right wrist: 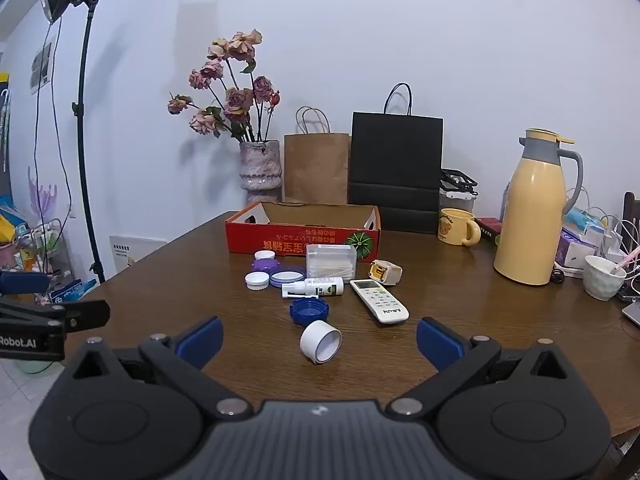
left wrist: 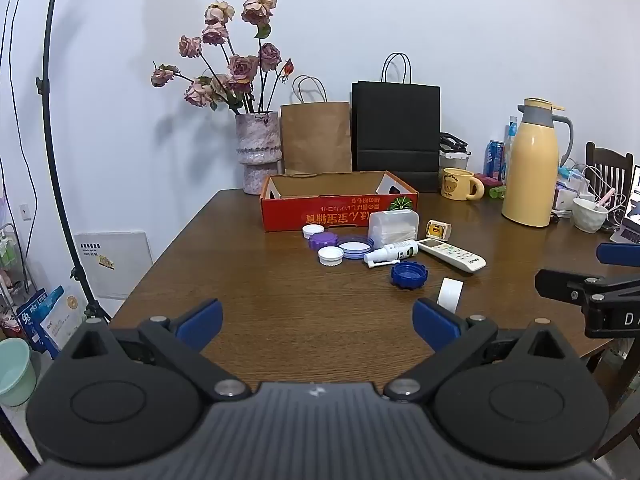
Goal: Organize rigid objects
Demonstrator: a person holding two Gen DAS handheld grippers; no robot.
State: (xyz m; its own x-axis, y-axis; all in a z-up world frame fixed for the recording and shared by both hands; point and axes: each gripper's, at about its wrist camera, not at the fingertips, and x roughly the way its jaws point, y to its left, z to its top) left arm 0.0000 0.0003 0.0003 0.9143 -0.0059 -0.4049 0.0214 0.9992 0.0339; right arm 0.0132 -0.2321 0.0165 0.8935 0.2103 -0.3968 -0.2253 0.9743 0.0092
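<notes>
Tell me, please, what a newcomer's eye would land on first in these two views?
Probably the red cardboard box, open and seemingly empty, at mid-table, with small items scattered just in front: lids, a white remote and a dark blue cap. Behind it stands a vase of faded roses, and a tall yellow thermos to the right.

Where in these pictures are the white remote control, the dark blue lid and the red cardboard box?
white remote control (right wrist: 379, 301), right wrist view, on its button face.
dark blue lid (right wrist: 309, 310), right wrist view, on its hollow inside.
red cardboard box (left wrist: 340, 212), left wrist view, on its printed front wall.
</notes>
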